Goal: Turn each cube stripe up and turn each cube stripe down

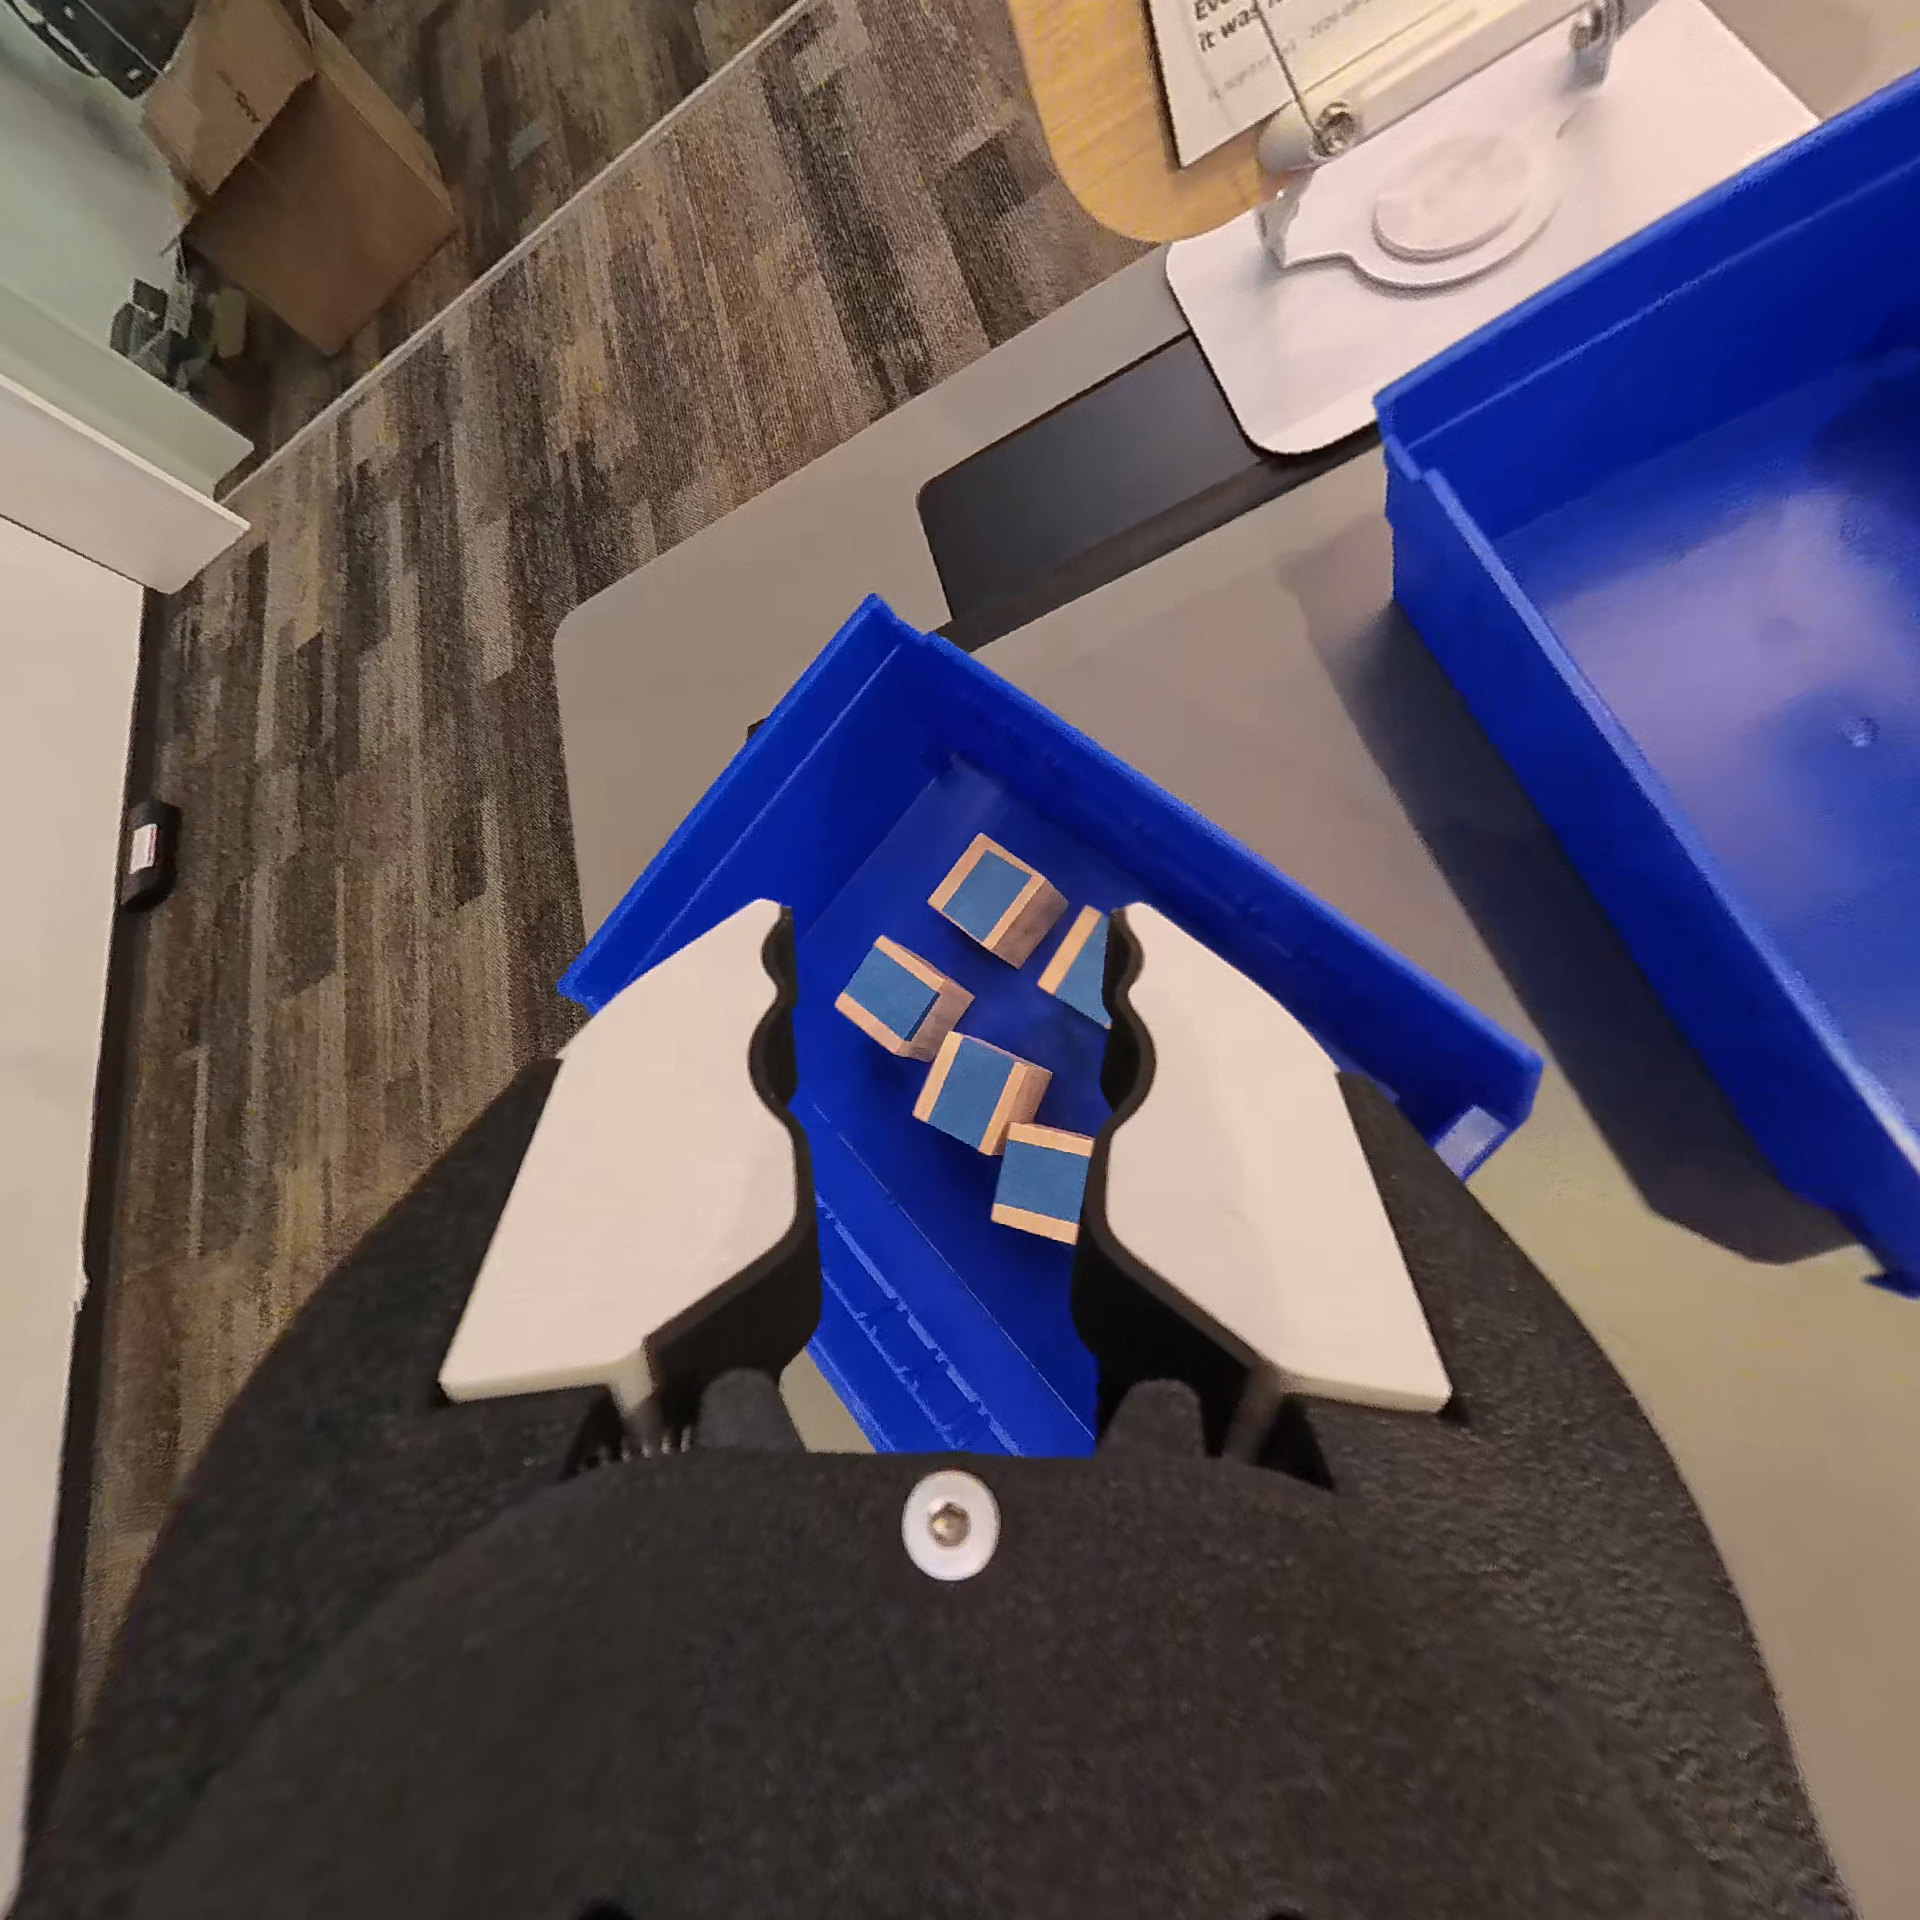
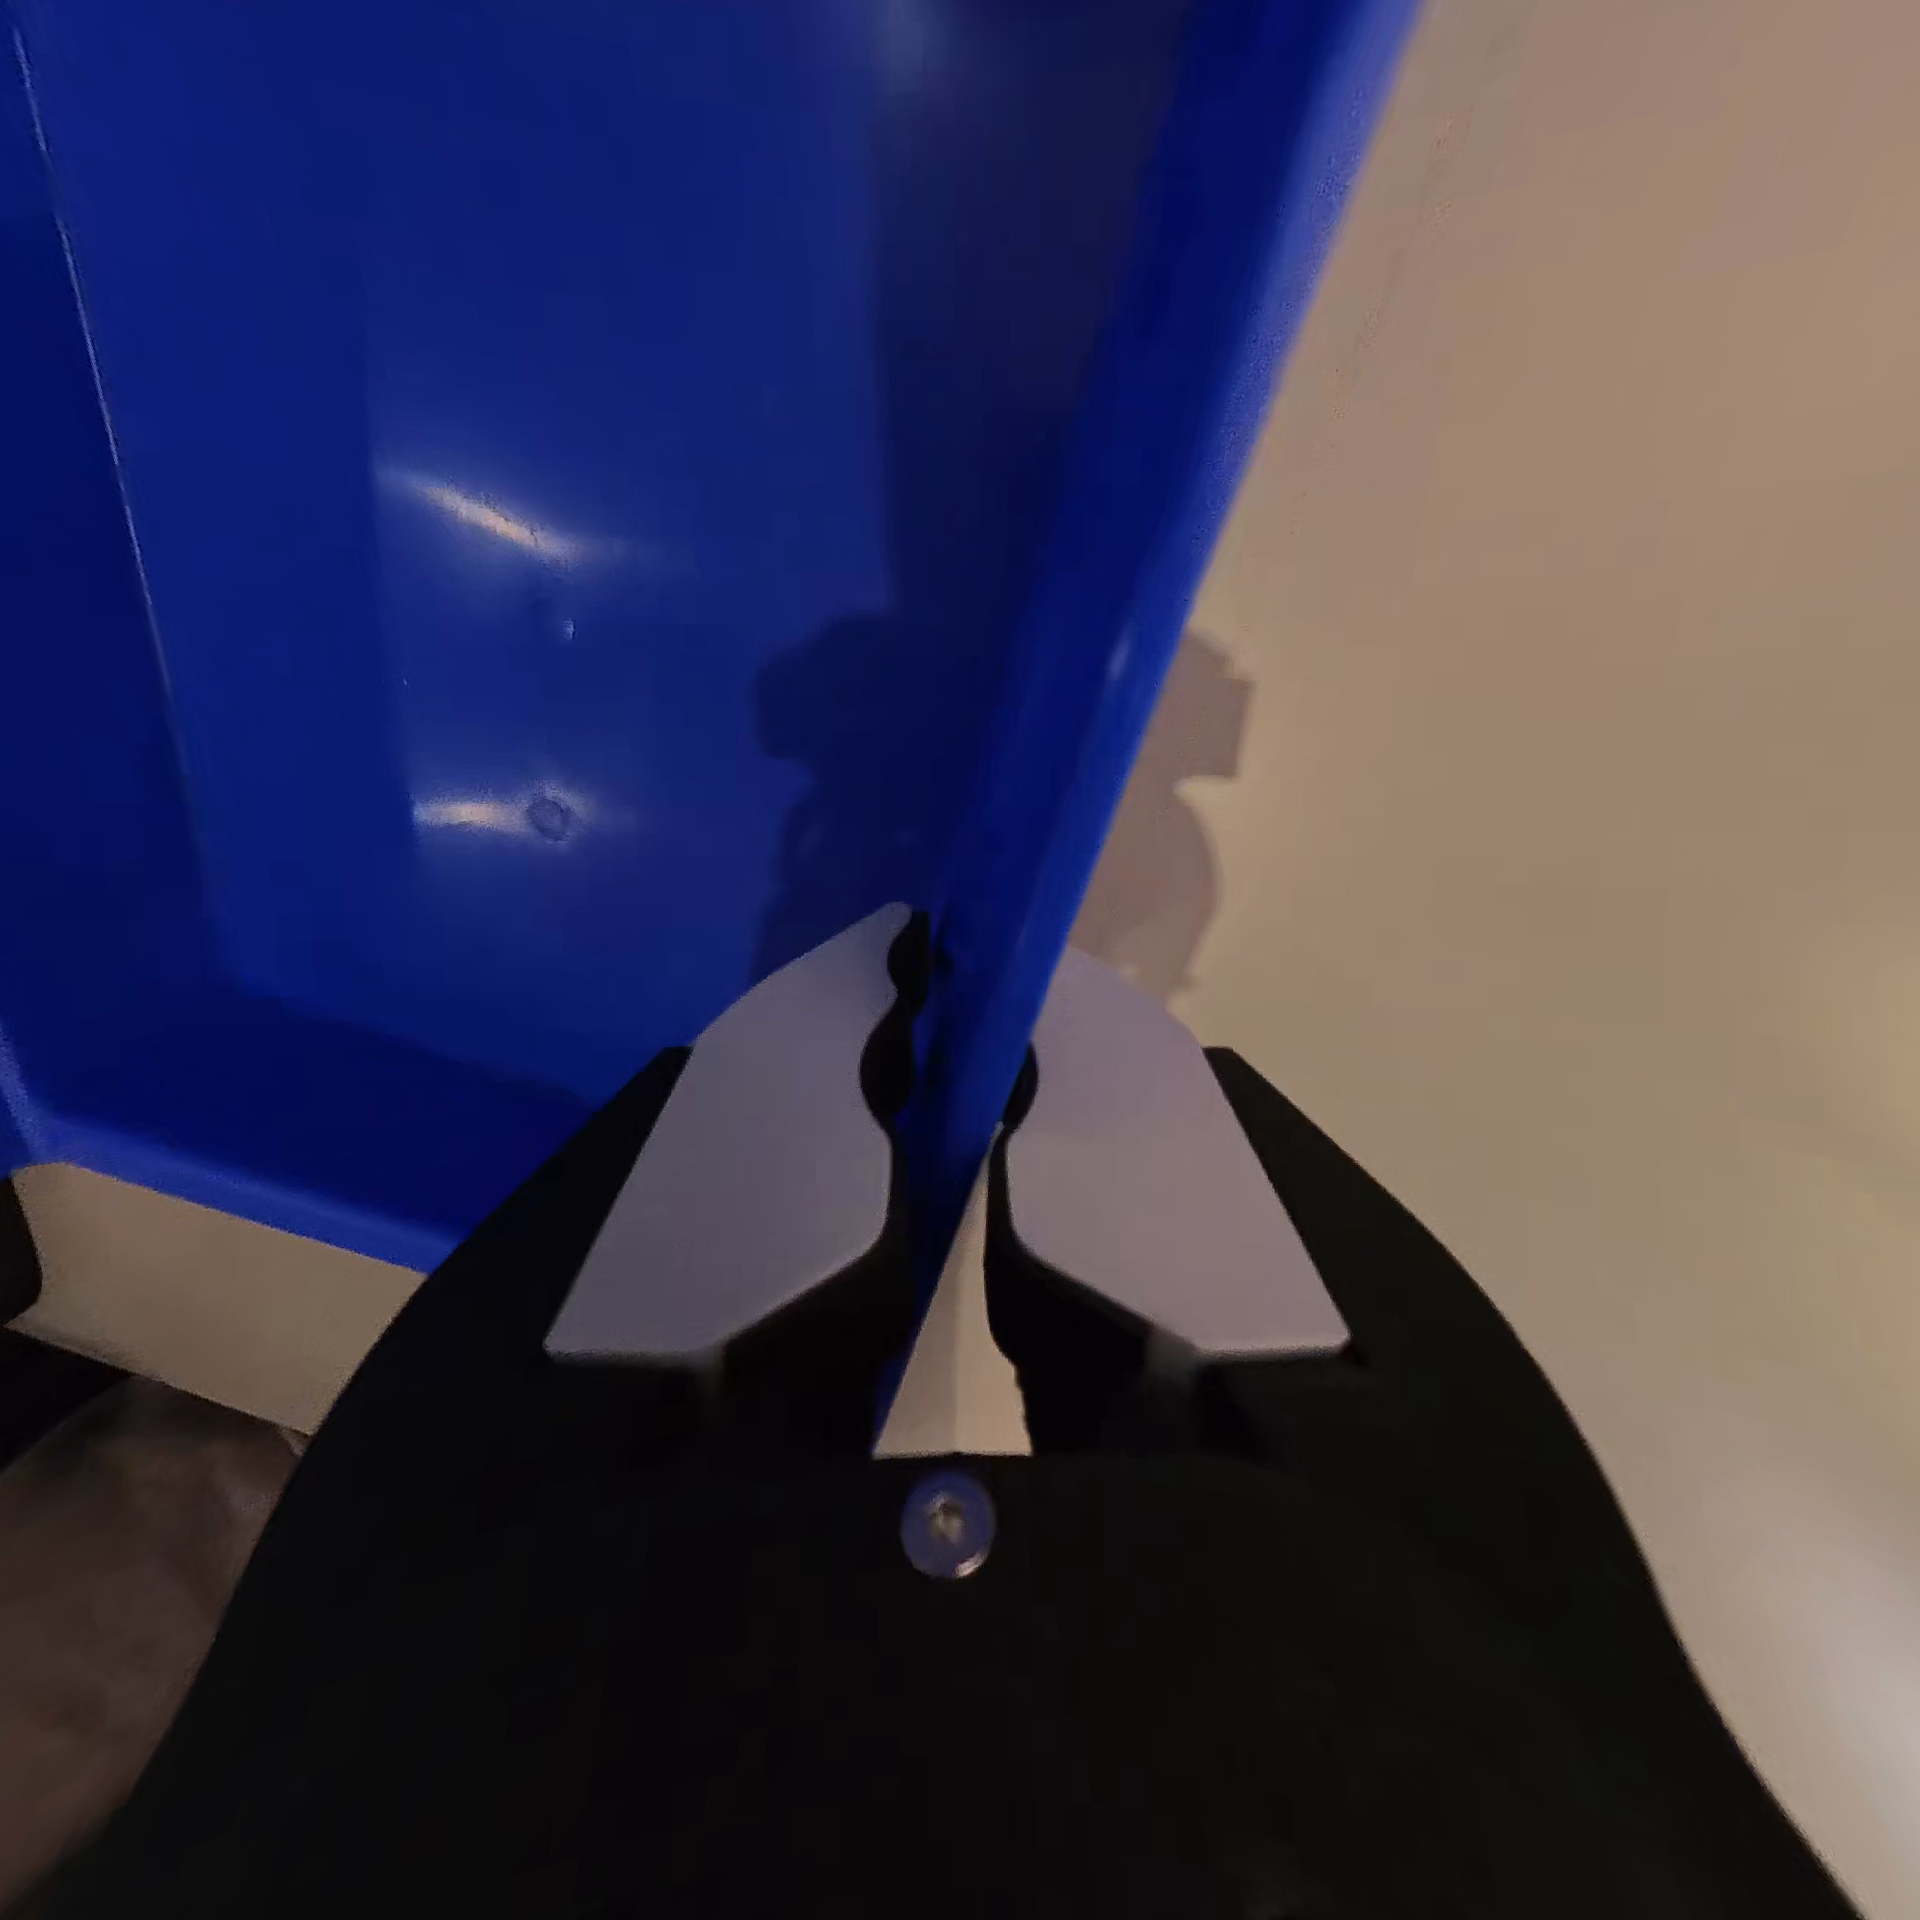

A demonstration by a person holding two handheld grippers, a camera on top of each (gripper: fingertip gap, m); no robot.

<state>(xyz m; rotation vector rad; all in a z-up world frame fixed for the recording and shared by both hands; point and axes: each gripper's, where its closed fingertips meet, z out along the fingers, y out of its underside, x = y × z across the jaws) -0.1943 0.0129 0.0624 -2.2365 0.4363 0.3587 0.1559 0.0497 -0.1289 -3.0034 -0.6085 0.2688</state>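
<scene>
Blue plastic fills most of both views. In the left wrist view a small blue bin [image 1: 1039,769] stands on a grey table [image 1: 1195,665], and five wooden cubes lie on its floor. Each cube shows a blue stripe face turned up, with bare wood at the edges. The first cube [image 1: 995,900] is the farthest from the camera. The second cube [image 1: 896,995] lies a little nearer and to the left. The third cube [image 1: 977,1093] and the fourth cube [image 1: 1042,1180] touch each other at a corner, or almost. The fifth cube [image 1: 1081,966] is partly hidden behind the right fingertip.

The left gripper [image 1: 951,961] hovers above this bin with its white fingers [image 1: 644,1174] wide apart, and nothing is between them. All the cubes appear in the gap between the two fingers, below the tips; none touches the gripper as far as the view shows.

A second, larger blue bin [image 1: 1704,644] is at the right in the same view, with its inside bare, and it looks blurred and tilted. In the right wrist view the right gripper [image 2: 951,997] is clamped on the side wall of this large bin [image 2: 520,520], one finger inside and one outside. Beyond the table are a striped carpet floor [image 1: 520,436] and a cardboard box [image 1: 301,177].
</scene>
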